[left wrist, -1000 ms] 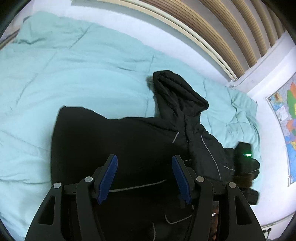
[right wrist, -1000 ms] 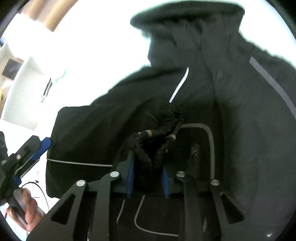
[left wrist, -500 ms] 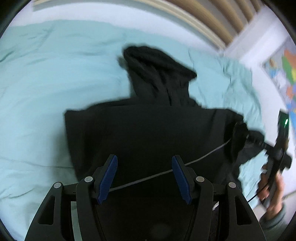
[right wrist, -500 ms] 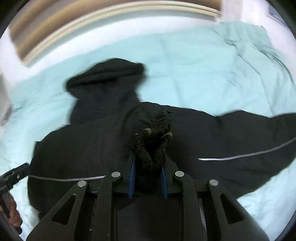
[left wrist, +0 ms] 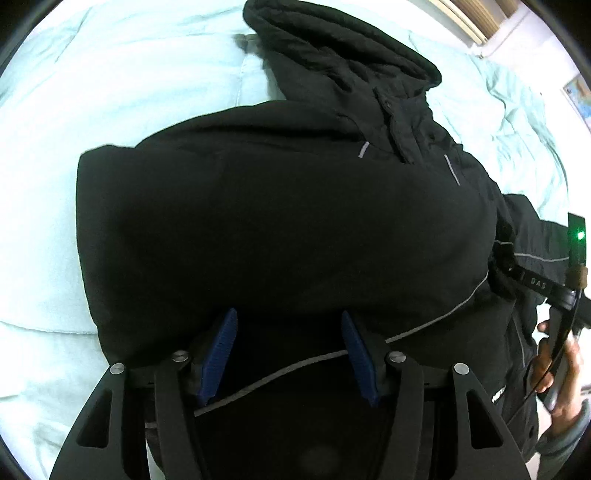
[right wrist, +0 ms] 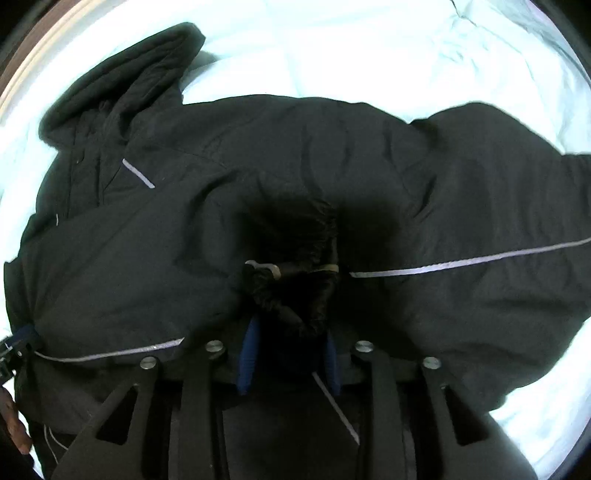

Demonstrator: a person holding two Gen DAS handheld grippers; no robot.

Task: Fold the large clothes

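A black hooded jacket [left wrist: 280,221] with thin grey piping lies on the pale teal duvet [left wrist: 110,74], hood [left wrist: 343,51] toward the headboard. My left gripper [left wrist: 288,314] hovers open over the jacket's lower body, nothing between its blue pads [left wrist: 218,354]. My right gripper [right wrist: 291,325] points down at the jacket [right wrist: 147,240]; its jaws are opening, with the gathered sleeve cuff [right wrist: 295,266] lying loosely between them on the jacket's middle. In the left wrist view the right gripper [left wrist: 569,291] and the hand [left wrist: 554,369] holding it show at the right edge.
The duvet [right wrist: 369,48] spreads around the jacket on all sides. A slatted wooden headboard [left wrist: 476,18] runs along the far edge, with a wall map [left wrist: 581,96] at the right. The left gripper [right wrist: 18,343] peeks in at the right wrist view's left edge.
Both grippers came down closer to the jacket. The right one carried the sleeve cuff across onto the jacket's body, and its jaws have widened around it. The left one stayed open.
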